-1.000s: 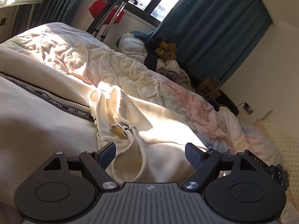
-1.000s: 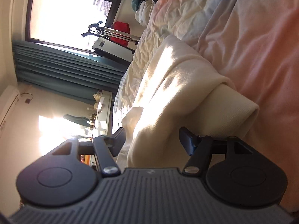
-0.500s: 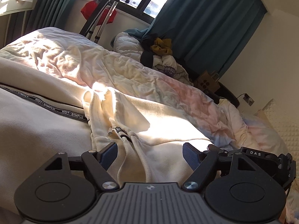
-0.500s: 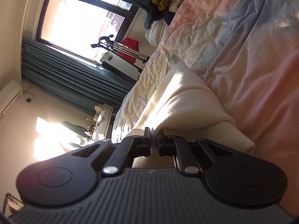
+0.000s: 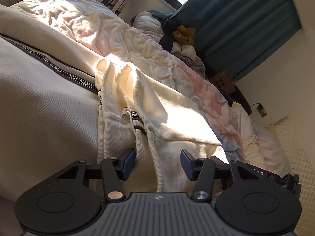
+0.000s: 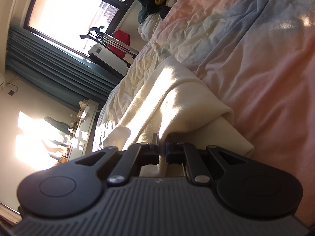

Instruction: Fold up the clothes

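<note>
Now the right gripper [image 6: 161, 151] pinches an edge of the cream hoodie [image 5: 157, 118], lying at frame centre on the bed [image 6: 265, 68], while the left gripper [image 5: 157, 164] stands spread over its hem. If only one side lifts, the cloth may twist, and the drawstring [image 5: 137, 122] could snag

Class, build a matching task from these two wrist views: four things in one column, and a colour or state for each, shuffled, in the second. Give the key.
Column one:
1. left gripper
2. right gripper
3. curtain
4. trim tape on the cream garment

Column two:
A. teal
B. shut on a fold of the cream garment
C. black, printed NOT-SIMPLE
D. open, one finger on each side of a ribbed edge

Pairs: 1-D, 2-B, 3-A, 4-C
</note>
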Tool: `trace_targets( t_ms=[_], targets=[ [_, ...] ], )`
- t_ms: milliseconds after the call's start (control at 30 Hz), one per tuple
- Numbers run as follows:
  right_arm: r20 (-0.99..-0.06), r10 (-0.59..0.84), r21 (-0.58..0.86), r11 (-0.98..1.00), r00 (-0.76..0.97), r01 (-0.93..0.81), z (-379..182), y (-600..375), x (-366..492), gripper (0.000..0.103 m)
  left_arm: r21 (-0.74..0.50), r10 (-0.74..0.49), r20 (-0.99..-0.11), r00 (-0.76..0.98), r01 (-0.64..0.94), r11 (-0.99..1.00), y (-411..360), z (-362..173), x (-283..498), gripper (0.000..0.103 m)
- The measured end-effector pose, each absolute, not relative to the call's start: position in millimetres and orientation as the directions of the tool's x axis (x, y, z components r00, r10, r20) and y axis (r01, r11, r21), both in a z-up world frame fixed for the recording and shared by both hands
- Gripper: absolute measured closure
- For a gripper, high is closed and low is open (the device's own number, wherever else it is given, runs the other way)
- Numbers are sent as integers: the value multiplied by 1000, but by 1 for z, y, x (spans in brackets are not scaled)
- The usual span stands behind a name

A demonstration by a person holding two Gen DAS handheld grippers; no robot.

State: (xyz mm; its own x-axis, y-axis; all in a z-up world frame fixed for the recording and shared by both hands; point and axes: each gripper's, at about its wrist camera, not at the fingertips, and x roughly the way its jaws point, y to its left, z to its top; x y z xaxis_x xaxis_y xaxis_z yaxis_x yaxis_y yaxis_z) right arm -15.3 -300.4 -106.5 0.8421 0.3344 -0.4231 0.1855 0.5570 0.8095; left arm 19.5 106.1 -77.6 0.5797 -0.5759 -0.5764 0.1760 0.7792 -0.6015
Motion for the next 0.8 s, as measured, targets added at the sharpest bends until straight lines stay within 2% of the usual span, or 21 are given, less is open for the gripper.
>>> trace_targets(
  t_ms=[33,67,167,367,567,800],
  targets=[
    [-428,332,803,566,841,186,-106,-300,-16,94,-588,-559,-589,584,165,791,106,-78,20,86],
    [-433,329,797,575,839,186,-106,-299,-16,94,-587,-556,-590,586,161,793,107,-79,20,92],
    [-445,320,776,604,836,182,-104,-296,-16,94,-590,-550,-593,588,147,794,109,-79,21,94],
    [-403,311,762,635,860,127,-89,-289,-23,93,-585,-525,-612,591,107,804,111,-79,21,94],
    [-523,331,719,666,785,198,-104,-282,-12,93,-580,-503,-633,588,71,812,114,-82,23,93],
    [-589,351,593,800,728,93,-77,-253,-37,91,-572,-495,-631,597,71,817,112,-81,22,93]
  ],
)
